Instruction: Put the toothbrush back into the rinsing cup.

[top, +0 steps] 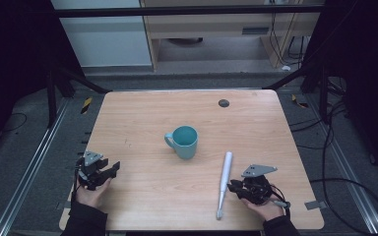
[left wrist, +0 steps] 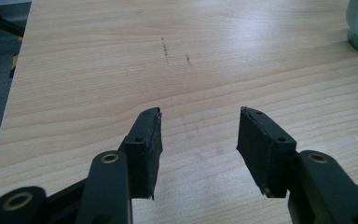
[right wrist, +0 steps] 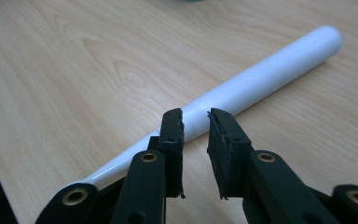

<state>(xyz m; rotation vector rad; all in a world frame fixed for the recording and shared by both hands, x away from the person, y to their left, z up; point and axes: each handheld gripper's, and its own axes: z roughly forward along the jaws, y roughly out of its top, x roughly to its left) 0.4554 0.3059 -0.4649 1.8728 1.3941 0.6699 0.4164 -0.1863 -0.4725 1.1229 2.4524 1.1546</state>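
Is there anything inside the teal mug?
In the high view the teal mug stands upright on the table, and the part of its inside that shows looks empty. The near wall hides the bottom, so something small there cannot be ruled out.

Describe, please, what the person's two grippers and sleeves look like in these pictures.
Both the left gripper and the right gripper are black, two-jawed tools, each topped by a grey three-cornered plate. Their jaws end in flat, rectangular black pads fixed with small screws, and brass-coloured pivot rings sit farther back. A dark cable trails from the right one. The sleeves are dark.
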